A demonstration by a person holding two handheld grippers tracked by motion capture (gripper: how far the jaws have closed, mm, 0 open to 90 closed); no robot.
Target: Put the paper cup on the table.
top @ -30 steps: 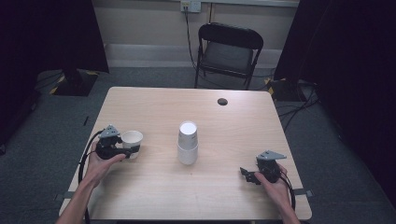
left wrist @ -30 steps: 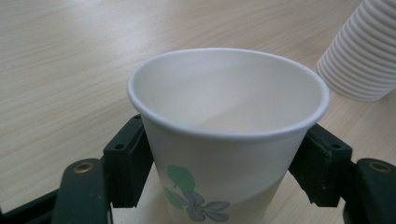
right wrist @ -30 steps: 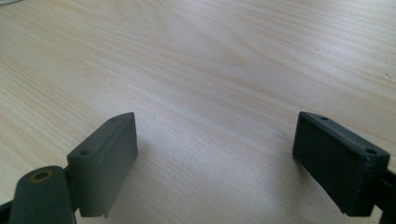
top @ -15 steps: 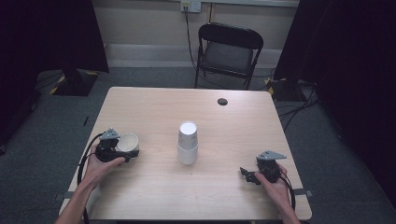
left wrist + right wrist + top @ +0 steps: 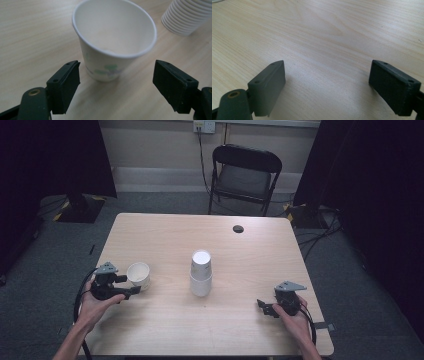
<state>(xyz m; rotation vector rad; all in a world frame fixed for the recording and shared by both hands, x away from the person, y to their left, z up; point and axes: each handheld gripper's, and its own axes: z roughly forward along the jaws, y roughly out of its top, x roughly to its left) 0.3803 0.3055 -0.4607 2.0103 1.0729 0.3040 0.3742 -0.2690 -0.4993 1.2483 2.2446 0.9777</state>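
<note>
Your table (image 5: 165,330) is a pale wood slab, bare across most of its top. Behind it a black folding chair (image 5: 243,175) stands well clear. Mid-table rises the stack of white cups (image 5: 201,272), upside down, near your cup but apart from it. Now the single paper cup (image 5: 113,40): white, upright, mouth open, faint green and purple print low on its wall, standing near the table's left edge. Your left gripper (image 5: 116,82) has just been opening; its jaws stand apart either side of the cup's base, pads off it. Your right gripper (image 5: 327,85) rests at the right, jaws wide over bare wood. A small dark disc (image 5: 238,228) lies far back.
</note>
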